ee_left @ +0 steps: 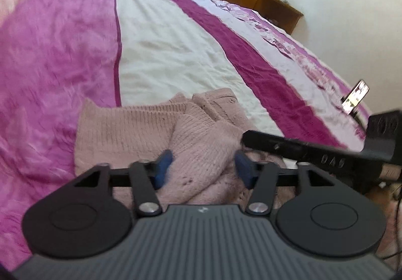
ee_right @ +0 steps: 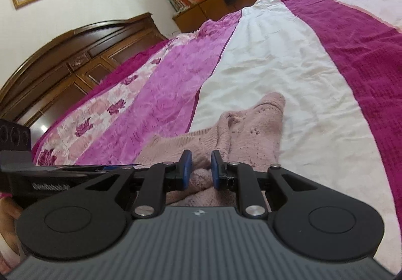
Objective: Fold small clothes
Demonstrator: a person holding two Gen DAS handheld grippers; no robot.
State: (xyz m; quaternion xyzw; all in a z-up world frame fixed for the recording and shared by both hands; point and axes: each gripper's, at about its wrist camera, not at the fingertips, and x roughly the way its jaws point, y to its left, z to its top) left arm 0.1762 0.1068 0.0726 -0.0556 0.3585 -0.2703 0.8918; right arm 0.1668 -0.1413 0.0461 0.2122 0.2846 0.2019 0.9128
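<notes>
Knit garment: we see a dusty-pink ribbed knitted sweater (ee_left: 130, 129) at lower centre, with small dark flecks.
Bedspread: we see a wide quilted bed cover (ee_right: 289, 58) striped in magenta, cream white and mottled orchid pink, with a rose-print band at the left.
Pads: we see royal-blue rubber fingertips (ee_right: 187, 169) on matte black arms.
Headboard: we see a glossy dark-brown carved wooden headboard (ee_right: 83, 48) at upper left.

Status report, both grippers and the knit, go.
Left gripper open, pads wide either side of a fold of the pink knit garment. Right gripper part open, knit between pads, not pinched. Garment bunched on the bedspread. Nothing blocking.
</notes>
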